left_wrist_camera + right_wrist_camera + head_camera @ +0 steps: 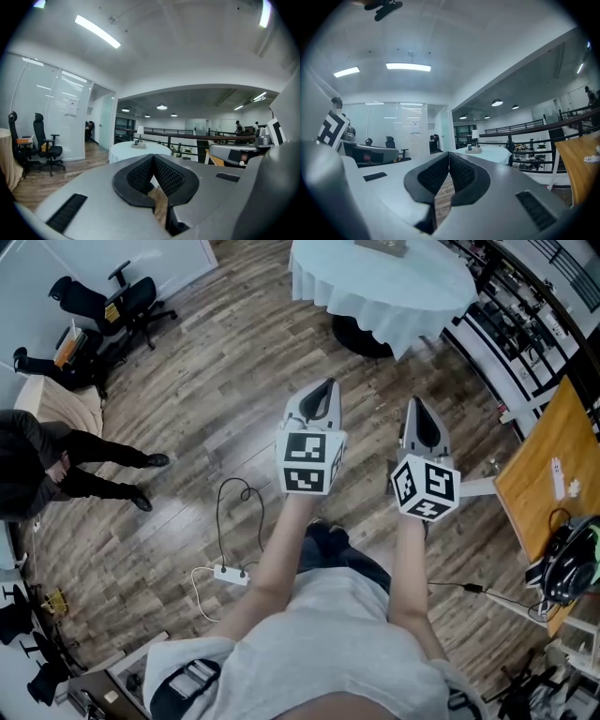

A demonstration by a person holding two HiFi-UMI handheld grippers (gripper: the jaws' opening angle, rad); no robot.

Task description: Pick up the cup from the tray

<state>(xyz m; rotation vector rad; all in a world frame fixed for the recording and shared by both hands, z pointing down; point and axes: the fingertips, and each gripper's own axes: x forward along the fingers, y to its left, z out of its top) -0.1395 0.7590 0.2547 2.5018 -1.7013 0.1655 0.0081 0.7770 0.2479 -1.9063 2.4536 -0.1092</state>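
Note:
A round table under a pale cloth (pixel 384 282) stands ahead across the wooden floor. A shallow tray (pixel 381 247) rests on it, cut off by the top edge of the head view. In the left gripper view the table (pixel 129 152) and tray (pixel 139 146) are far off. The right gripper view shows the tray (pixel 474 150) with a small dark item (pixel 469 147) and a taller white-topped thing on it; I cannot make out the cup. My left gripper (pixel 329 382) and right gripper (pixel 414 400) are held side by side above the floor, both shut and empty, pointing at the table.
Black office chairs (pixel 122 301) stand at the far left by a glass wall. A seated person in dark clothes (pixel 42 465) is at the left edge. A power strip with its cable (pixel 230 573) lies on the floor. A wooden desk (pixel 553 470) and a black railing (pixel 511 320) line the right.

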